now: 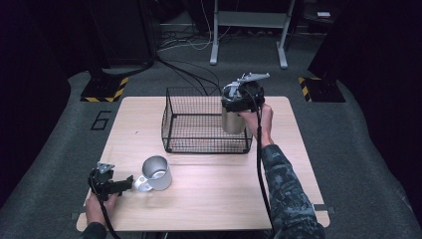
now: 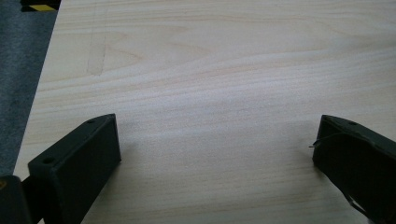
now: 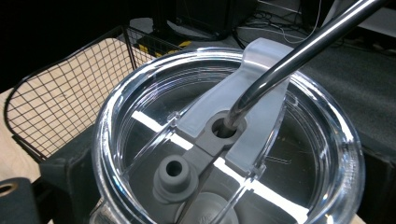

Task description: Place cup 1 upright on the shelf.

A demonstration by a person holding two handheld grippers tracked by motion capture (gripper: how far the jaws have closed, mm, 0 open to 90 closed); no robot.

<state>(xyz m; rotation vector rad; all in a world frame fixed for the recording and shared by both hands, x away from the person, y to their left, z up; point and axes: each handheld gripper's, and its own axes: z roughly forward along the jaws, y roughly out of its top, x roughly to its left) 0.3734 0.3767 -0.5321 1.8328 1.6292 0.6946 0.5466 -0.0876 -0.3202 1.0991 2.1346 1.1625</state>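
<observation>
On the wooden table (image 1: 209, 199), I hold the tumbler (image 1: 233, 119) pinched in the right gripper (image 1: 244, 99) over the wire basket (image 1: 171, 134), not yet deposited; left gripper (image 1: 122, 185), spread, rests beside the mug (image 1: 157, 174) awaiting collection.

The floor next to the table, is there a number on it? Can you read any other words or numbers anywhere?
"6" on the grey floor, left of the table.
The yellow-and-black striped hazard tape bears no words.
Raised marks on the lid of the tumbler are cut off, unreadable.
</observation>
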